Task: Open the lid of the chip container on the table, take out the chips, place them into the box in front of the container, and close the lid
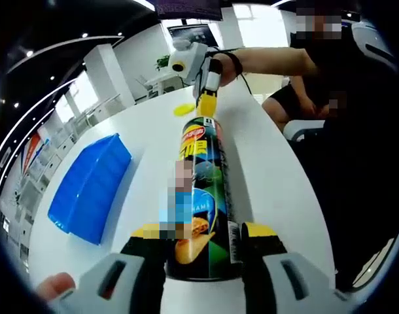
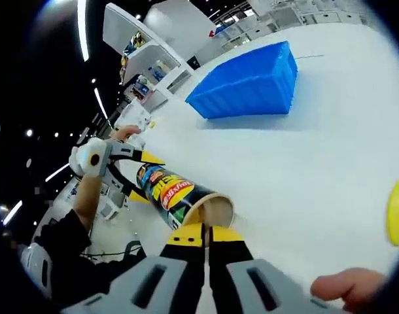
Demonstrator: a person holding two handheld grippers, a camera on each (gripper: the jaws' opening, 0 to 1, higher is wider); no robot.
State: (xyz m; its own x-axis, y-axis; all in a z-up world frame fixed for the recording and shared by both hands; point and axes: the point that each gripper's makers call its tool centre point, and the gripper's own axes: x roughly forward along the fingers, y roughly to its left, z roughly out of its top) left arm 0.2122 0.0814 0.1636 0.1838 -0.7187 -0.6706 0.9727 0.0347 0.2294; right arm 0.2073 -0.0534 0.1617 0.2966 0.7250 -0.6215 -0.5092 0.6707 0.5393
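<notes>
Chip container (image 1: 203,196), one tall dark can, lies on its side on the white desk (image 1: 278,176), grasped near its base between the two yellow-tipped jaws of the left claw (image 1: 203,245). At the can's far open end, the right claw (image 1: 207,103) meets the rim. In the right gripper view, the right claw (image 2: 204,237) has its two jaws pressed together just in front of the container's (image 2: 176,196) open mouth; whether a chip sits between them cannot be told. One blue box (image 1: 89,186) rests on the desk beside the container, apart from it. One yellow lid (image 1: 184,109) lies flat on the desk just beyond the container's open end. A person's hand (image 2: 346,286) shows at the lower edge.
</notes>
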